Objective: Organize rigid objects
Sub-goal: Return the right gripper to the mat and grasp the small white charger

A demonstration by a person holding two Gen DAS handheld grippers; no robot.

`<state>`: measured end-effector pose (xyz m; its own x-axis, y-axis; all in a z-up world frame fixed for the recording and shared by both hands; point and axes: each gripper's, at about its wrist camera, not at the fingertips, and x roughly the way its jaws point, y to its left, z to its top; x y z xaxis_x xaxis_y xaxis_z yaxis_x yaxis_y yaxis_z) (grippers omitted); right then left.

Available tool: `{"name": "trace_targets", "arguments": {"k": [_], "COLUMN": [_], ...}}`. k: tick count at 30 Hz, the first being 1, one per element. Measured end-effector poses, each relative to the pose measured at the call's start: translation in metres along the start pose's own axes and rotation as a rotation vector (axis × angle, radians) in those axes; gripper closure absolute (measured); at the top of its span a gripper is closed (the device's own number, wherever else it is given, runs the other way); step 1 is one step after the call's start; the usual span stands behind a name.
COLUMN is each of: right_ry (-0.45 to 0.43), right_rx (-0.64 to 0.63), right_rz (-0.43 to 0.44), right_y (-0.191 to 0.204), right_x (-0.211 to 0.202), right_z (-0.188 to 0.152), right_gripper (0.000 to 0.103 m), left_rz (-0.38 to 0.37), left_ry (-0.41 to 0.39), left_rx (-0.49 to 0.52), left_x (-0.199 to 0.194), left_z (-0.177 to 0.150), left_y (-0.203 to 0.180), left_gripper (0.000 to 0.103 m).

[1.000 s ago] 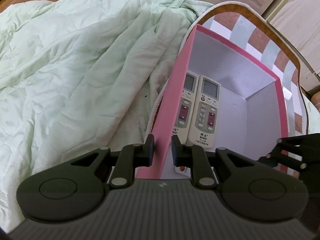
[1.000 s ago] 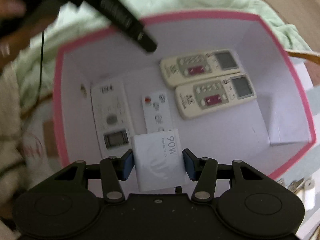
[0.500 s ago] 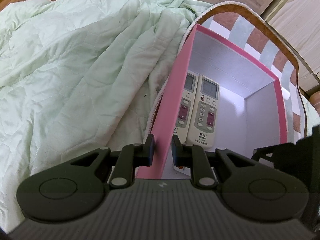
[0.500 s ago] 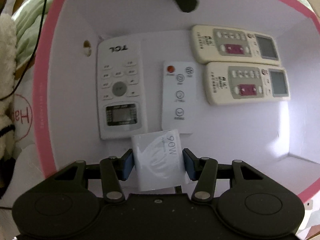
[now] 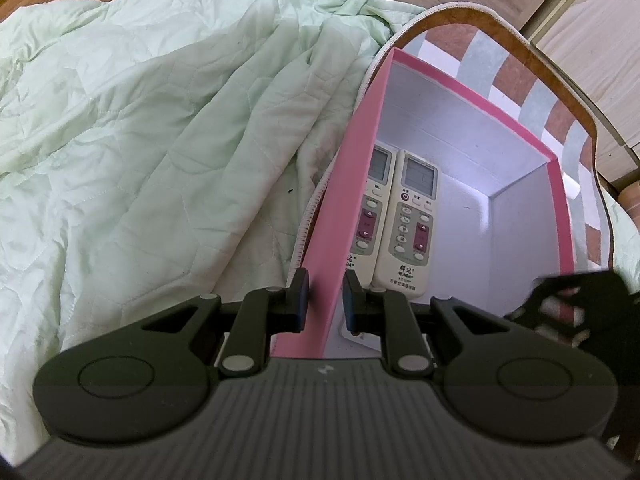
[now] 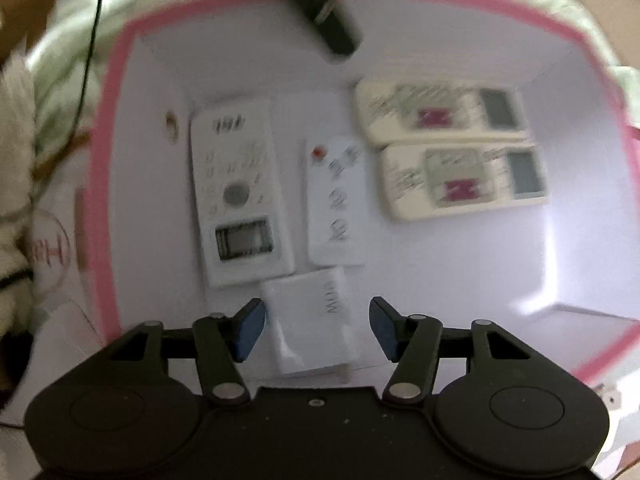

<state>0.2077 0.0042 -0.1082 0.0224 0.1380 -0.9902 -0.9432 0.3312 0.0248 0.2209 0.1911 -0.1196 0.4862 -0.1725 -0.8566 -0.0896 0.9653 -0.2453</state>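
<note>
charger (image 6: 310,316) between parted right tongs (image 6: 318,326)

My two handheld grippers, black plastic with blue-padded fingers

On my left gripper (image 5: 325,296) I see a ribbed dark grey housing along the bottom edge with a small pale mark at its centre, two rounded black side lobes each carrying a raised disc, and black linkage arms pinned with silver rivets; its fingers are short black blocks with dark blue inner faces. My right gripper (image 6: 317,326) has the same build, with a smooth black body dotted with tiny holes, one small screw at its centre, silver rivets on the linkages, and brighter blue pads (image 6: 250,330) on the fingers. The picture from the right wrist is blurred.
</note>
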Motion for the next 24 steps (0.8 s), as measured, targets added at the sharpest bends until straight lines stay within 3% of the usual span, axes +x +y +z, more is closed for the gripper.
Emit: {"name": "trace_targets", "arguments": {"k": [6,12,15,20,24], "right_ry": [-0.341,-0.605,-0.632,-0.62,-0.574], "right_rx": [0.256,0.731,0.859,1.113,1.112], "right_rz": [-0.048,0.024,-0.003,0.024,-0.114], "right_y": [-0.032,-0.071,-0.081,-0.094,-0.088], "right_x": [-0.083,-0.126,-0.115,-0.07,-0.058], "right_z": [-0.042,-0.119,-0.157,-0.203,-0.211], "right_gripper": [0.039,0.039,0.039,0.039,0.039], "left_rz": [-0.003,-0.031,-0.023,0.04,0.103], "left_ry": [0.0,0.021,0.021,-0.001,-0.024], "left_rx": [0.004,-0.003,0.011,0.106,0.173], "left_x": [0.0,0.001,0.002,0.002,0.002], "left_z": [0.0,0.004,0.004,-0.002,-0.007], "left_y": [-0.001,0.005,0.002,-0.014,-0.028], "left_gripper": [0.087,0.087,0.087,0.087,0.087]}}
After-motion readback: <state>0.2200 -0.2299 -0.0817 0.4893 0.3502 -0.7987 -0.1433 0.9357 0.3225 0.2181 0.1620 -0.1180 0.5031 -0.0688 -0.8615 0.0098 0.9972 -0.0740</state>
